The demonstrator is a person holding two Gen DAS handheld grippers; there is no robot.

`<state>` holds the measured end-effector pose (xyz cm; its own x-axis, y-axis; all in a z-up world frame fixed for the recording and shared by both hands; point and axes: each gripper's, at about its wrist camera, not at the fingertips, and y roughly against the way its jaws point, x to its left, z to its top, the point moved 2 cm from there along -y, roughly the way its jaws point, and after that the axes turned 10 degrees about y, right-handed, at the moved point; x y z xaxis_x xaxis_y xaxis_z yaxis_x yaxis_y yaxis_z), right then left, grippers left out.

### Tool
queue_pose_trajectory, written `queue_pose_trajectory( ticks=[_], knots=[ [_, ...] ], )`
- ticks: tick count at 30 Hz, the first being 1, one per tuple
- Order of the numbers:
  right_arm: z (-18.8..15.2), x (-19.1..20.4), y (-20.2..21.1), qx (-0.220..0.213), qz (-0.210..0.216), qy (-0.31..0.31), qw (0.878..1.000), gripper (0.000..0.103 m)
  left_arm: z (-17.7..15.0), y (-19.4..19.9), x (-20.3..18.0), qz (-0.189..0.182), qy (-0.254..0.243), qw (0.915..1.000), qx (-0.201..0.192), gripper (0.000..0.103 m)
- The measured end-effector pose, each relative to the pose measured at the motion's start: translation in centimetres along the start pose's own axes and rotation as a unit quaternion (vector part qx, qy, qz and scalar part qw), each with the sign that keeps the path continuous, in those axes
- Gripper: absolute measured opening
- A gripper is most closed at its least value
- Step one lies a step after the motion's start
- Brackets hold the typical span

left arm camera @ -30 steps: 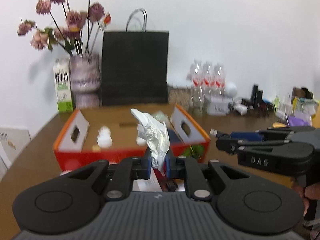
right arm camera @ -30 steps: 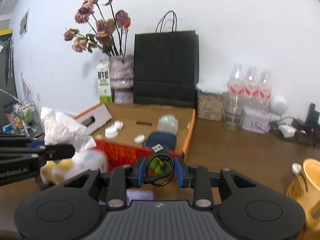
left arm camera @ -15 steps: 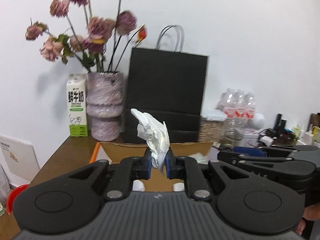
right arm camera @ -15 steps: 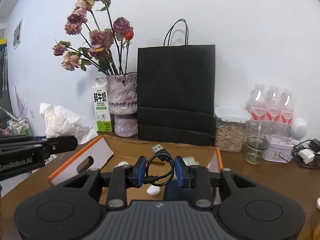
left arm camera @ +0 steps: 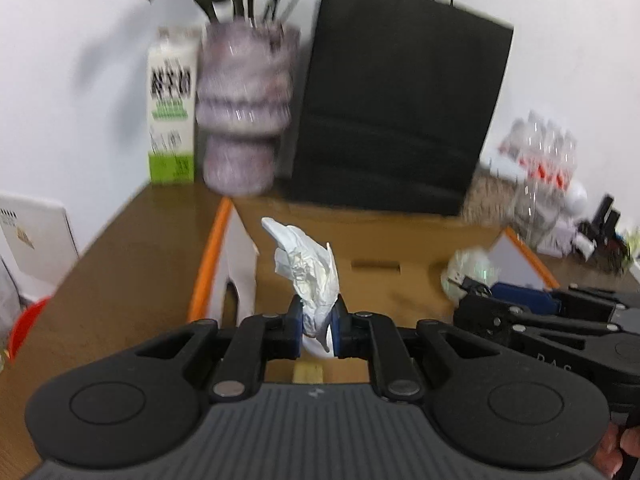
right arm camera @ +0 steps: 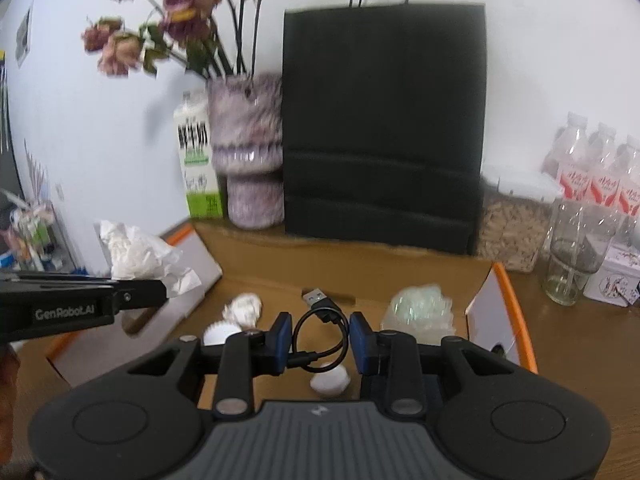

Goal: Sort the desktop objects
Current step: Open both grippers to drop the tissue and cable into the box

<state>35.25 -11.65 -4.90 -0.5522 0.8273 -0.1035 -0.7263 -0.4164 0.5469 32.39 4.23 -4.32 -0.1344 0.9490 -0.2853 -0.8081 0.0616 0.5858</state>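
R claw [right arm camera: 319,339] grips coiled USB cable [right arm camera: 319,334] above cardboard box [right arm camera: 404,266].

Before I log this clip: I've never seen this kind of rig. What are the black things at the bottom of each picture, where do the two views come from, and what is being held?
There is no robot here. A person holds a hand-held two-finger tool in each hand, and each tool carries a wide-angle camera looking forward along its fingers, so the black shape at the bottom of each picture is the tool itself.

In the left view, the left gripper is shut on a crumpled white tissue. In the right view, the right gripper pinches a looped black USB cable.

Both hover over an open cardboard box with orange edges on a brown table. Inside the box lie white paper scraps and a wad of clear wrap. Behind it stand a black paper bag, a vase of dried flowers and a milk carton.
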Motion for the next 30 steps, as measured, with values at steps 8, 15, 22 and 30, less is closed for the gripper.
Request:
queue_pose_trajectory(
  ticks=[8,15,22,30],
  knots=[
    [-1.0,0.7,-0.8,0.029,0.008,0.009,0.999,0.030,-1.6,-1.2,-0.9,-0.003,-0.027,0.9989,0.039,0.014],
    [-1.3,0.9,-1.0,0.044,0.009,0.013,0.999,0.031,-1.8,-1.1,-0.9,0.007,-0.032,0.9987,0.040,0.034],
    [-1.4,0.6,0.6,0.033,-0.026,0.032,0.999,0.082,-1.6,1.2,-1.2,0.025,-0.056,0.9980,-0.016,0.090],
    [-1.1,-0.9,3.0,0.002,-0.037,0.007,0.999,0.103,-1.2,3.8,-1.5,0.008,-0.067,0.9946,-0.079,0.103]
  ],
)
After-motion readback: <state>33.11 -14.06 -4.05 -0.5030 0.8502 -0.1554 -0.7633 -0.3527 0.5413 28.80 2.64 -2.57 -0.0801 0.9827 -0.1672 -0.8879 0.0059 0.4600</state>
